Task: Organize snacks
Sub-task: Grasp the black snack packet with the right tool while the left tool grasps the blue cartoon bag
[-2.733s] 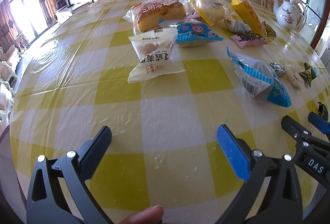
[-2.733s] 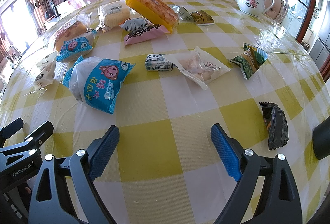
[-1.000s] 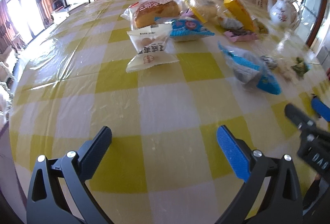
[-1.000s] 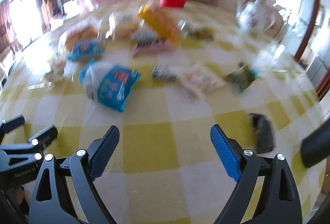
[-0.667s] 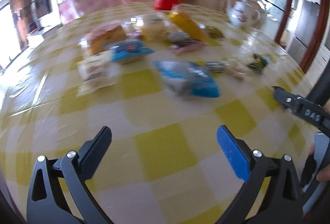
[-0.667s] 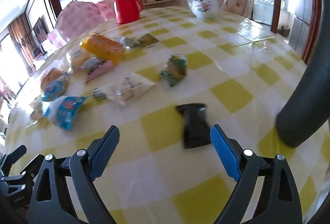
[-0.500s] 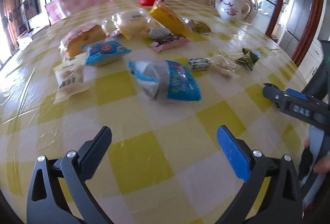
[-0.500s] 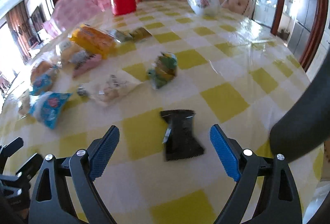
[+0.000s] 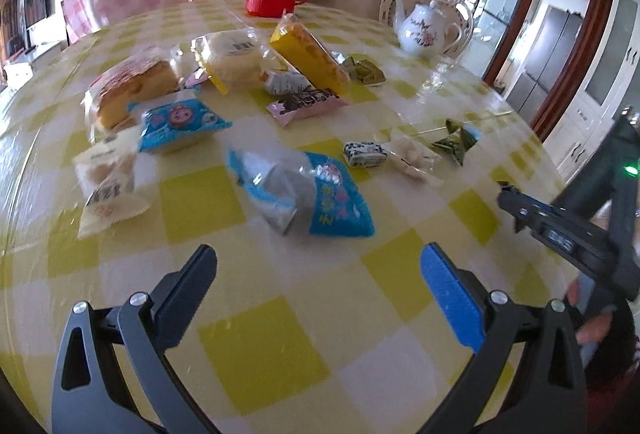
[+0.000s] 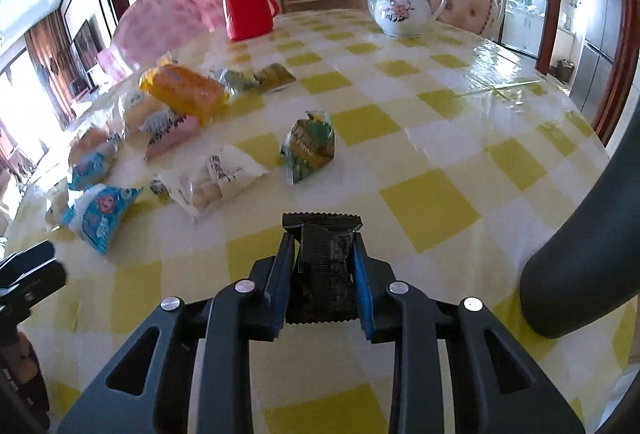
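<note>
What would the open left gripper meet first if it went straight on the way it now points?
Probably bare yellow-and-white checked tablecloth first, since the left gripper tilts downward; beyond lies the crumpled blue-and-clear plastic snack bag. Depth is uncertain.

Yellow-white checked tablecloth [image 10: 428, 194]; black snack packet [image 10: 324, 258]; red flask [image 10: 246, 2]

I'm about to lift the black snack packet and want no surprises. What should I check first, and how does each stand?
1. right gripper has just closed on the black packet: ok.
2. Pads on both sides: ok.
3. Packet clear of the green packet: ok.
4. left gripper open, empty: ok.
5. Grip firmness: cannot tell.
6. Drop-off spot: cannot tell.
</note>
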Available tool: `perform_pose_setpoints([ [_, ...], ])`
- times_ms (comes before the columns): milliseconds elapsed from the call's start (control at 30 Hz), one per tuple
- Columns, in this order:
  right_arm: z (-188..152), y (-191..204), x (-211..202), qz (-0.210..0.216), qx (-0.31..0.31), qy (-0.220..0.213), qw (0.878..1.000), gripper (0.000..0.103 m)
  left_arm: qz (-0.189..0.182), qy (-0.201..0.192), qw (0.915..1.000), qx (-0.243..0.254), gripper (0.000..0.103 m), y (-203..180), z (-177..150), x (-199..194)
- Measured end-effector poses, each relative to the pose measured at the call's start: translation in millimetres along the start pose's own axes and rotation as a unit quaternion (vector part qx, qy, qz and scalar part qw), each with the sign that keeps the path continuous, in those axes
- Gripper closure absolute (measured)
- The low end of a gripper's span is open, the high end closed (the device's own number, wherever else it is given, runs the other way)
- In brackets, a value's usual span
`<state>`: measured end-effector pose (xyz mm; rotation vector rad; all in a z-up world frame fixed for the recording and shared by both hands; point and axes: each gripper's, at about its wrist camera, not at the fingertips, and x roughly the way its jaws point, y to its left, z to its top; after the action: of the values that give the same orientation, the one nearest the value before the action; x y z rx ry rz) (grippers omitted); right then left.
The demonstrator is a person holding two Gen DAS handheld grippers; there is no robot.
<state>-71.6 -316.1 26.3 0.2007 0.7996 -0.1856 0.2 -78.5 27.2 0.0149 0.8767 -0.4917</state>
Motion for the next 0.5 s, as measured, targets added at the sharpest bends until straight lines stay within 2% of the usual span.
perform_pose_setpoints([
  [67,1,1,-1,0.001,0.0,0.0,1.0,0.075,0.007,0.009,0.9999,0.006,0.001,-9,11,11],
  [133,1,1,-2,0.004,0.001,0.001,1.0,0.075,0.044,0.035,0.9984,0.009,0.001,-18,24,29],
  [233,1,1,-2,0.005,-0.001,0.001,1.0,0.075,0.069,0.063,0.9955,0.016,0.001,-25,37,52],
  [267,1,1,-2,0.006,-0.002,0.002,1.0,0.075,0.088,0.073,0.9931,0.023,0.002,-26,39,61],
  [333,1,2,-2,0.008,-0.003,0.002,1.0,0.075,0.112,0.065,0.9913,0.025,0.047,-24,38,65],
  [367,1,1,-3,0.011,-0.002,0.001,1.0,0.075,0.104,0.059,0.9926,0.023,0.053,-22,36,64],
  [433,1,0,-3,0.017,0.002,0.001,1.0,0.075,0.075,0.047,0.9959,0.019,0.056,-20,31,56],
  [500,1,-2,-3,0.021,0.005,0.001,1.0,0.075,0.078,0.035,0.9959,0.028,0.056,-20,23,50],
])
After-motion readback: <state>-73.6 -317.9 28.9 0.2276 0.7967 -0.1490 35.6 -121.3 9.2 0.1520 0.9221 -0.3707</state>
